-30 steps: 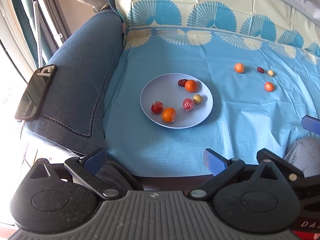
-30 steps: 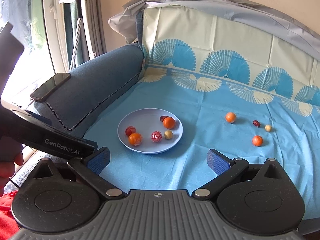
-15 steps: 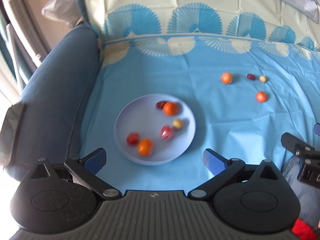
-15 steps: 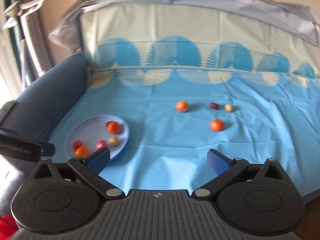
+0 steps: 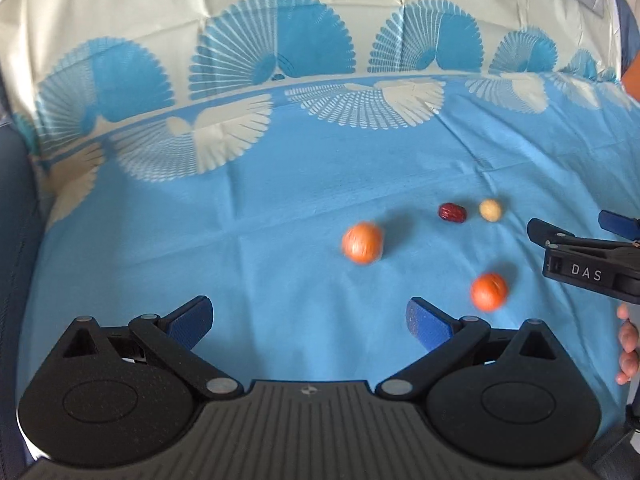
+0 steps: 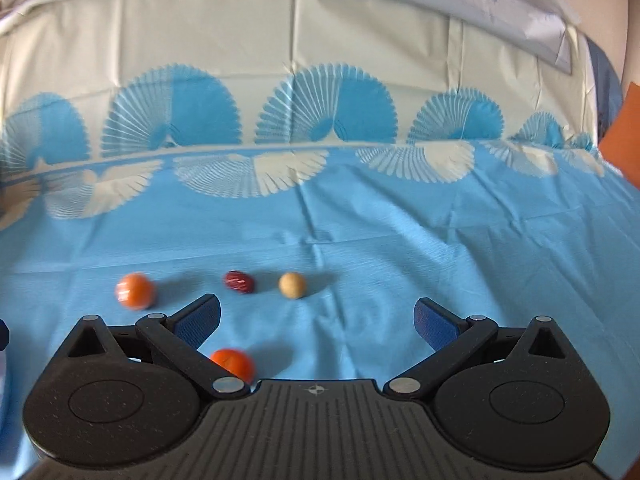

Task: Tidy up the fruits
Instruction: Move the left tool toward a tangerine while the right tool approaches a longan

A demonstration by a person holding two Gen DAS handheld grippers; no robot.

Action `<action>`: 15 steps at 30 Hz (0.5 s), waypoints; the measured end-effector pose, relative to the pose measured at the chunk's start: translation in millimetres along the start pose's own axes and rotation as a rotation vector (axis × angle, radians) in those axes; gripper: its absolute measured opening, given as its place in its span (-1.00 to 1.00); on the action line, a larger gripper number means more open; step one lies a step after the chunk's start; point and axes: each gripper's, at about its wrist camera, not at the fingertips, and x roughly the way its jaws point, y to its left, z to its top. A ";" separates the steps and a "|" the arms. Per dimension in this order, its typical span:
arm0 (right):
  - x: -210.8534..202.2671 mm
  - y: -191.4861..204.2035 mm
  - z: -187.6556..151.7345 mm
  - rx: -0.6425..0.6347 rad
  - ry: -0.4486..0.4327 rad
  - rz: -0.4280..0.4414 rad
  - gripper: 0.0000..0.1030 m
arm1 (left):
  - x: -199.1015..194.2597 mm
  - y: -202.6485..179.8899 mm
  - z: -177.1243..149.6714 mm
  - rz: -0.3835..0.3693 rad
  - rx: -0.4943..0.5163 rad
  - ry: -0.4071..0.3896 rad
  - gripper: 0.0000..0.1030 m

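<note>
four loose fruits on a blue patterned cloth (image 5: 280,184): a far orange fruit (image 5: 362,242), a dark red date (image 5: 452,213), a pale round fruit (image 5: 490,211) and a near orange fruit (image 5: 489,291). the date and pale fruit lie near each other; the oranges lie apart. left gripper (image 5: 310,320): jaws wide apart, empty, above bare cloth. right gripper (image 6: 318,322): jaws wide apart, empty, with the near orange fruit (image 6: 233,363) by its left finger.

I'm looking from both wrist cameras low over the blue cloth (image 5: 280,184), facing its fan-patterned back. Both are sharing the red date (image 5: 452,213) (image 6: 239,281): right of centre in mine left, lower left in right.
</note>
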 end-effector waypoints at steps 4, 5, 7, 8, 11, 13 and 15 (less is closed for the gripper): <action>68.1 6.1 0.0 -0.082 0.043 -0.008 0.98 | 67.1 -13.4 18.6 0.030 0.027 0.055 0.99; 78.9 7.0 -1.4 -0.092 0.042 0.009 0.98 | 78.1 -13.4 21.3 0.019 0.028 0.064 0.99; 99.5 9.3 -3.7 -0.108 0.053 0.028 0.98 | 98.3 -14.2 25.8 0.014 0.034 0.069 0.99; 107.4 10.3 -5.6 -0.113 0.064 0.030 0.98 | 106.9 -15.2 27.5 0.012 0.044 0.074 1.00; 109.4 7.7 -11.0 -0.088 0.023 0.057 0.99 | 120.6 -16.7 30.6 -0.040 0.053 0.110 0.99; 105.2 8.9 -14.2 -0.109 0.000 0.060 0.96 | 116.4 -16.1 31.0 -0.059 0.032 0.069 0.80; 98.0 11.8 -14.3 -0.127 -0.021 0.129 0.03 | 106.6 -14.2 32.0 -0.169 0.016 0.052 -0.08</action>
